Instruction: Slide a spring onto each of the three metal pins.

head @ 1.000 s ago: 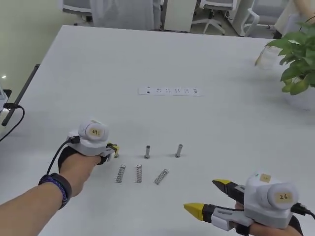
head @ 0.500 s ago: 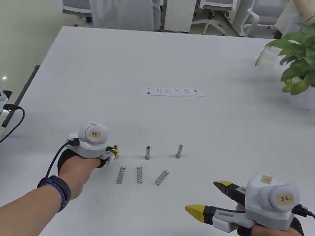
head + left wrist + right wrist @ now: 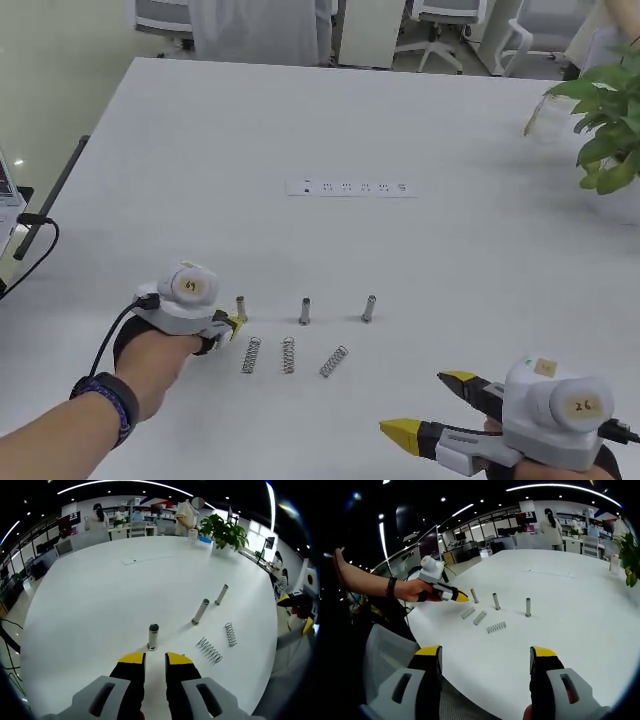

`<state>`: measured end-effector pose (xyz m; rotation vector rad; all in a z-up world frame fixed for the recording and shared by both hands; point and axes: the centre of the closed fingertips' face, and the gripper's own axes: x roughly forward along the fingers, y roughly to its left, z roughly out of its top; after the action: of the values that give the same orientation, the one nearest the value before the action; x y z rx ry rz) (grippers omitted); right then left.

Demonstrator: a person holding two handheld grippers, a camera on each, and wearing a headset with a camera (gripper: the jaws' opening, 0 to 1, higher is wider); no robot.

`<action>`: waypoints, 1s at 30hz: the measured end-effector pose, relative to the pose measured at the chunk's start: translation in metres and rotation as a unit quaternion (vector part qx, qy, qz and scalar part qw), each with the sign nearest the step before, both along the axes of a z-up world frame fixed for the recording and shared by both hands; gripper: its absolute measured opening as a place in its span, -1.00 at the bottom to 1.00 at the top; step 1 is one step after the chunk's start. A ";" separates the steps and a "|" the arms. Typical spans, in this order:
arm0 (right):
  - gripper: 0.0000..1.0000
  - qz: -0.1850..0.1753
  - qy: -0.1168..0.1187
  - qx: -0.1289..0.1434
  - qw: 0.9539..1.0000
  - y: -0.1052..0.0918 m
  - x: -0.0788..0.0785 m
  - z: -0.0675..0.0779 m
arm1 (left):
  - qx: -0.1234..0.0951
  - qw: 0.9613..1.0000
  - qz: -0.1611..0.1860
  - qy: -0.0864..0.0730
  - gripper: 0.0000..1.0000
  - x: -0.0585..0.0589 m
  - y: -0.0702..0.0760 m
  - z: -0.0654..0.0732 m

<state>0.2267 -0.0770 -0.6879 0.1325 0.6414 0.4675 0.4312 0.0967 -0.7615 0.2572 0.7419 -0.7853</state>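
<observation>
Three pins (image 3: 305,311) stand upright in a row on the table (image 3: 300,120), with three springs (image 3: 288,354) lying loose just in front of them. Beside the leftmost pin (image 3: 152,636) sits the left gripper (image 3: 155,659) — jaws slightly parted, empty. Well apart, at the table edge, the right gripper (image 3: 484,652) hovers — jaws spread wide, grasping nothing.

left tool (image 3: 234,322): jaws narrowly apart | right tool (image 3: 414,402): jaws wide apart

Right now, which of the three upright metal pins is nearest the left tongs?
The silver metal pin at the row's left end in the head view, just ahead of the yellow-tipped left tongs; the other two stand farther right.
</observation>
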 end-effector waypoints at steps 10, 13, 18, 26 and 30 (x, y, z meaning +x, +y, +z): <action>0.41 0.000 0.000 0.004 1.000 0.001 -0.001 -0.002 | -0.003 1.000 0.007 0.003 -0.75 -0.017 0.015 -0.001; 0.41 0.001 0.002 0.004 1.000 0.002 -0.003 -0.003 | 0.003 1.000 0.006 0.003 -0.74 -0.023 0.022 -0.002; 0.41 0.001 0.004 0.005 1.000 0.001 -0.004 -0.005 | 0.006 1.000 0.005 0.001 -0.69 -0.028 0.032 0.001; 0.41 0.000 0.003 0.006 1.000 0.000 -0.004 -0.005 | 0.007 1.000 0.004 -0.013 -0.61 -0.034 0.048 0.011; 0.41 0.005 0.004 0.004 1.000 0.001 -0.003 -0.006 | 0.000 1.000 0.009 -0.019 -0.57 -0.034 0.055 0.018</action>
<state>0.2239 -0.0765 -0.6936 0.1384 0.6482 0.4782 0.3974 0.1520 -0.7434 0.2649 0.7084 -0.7619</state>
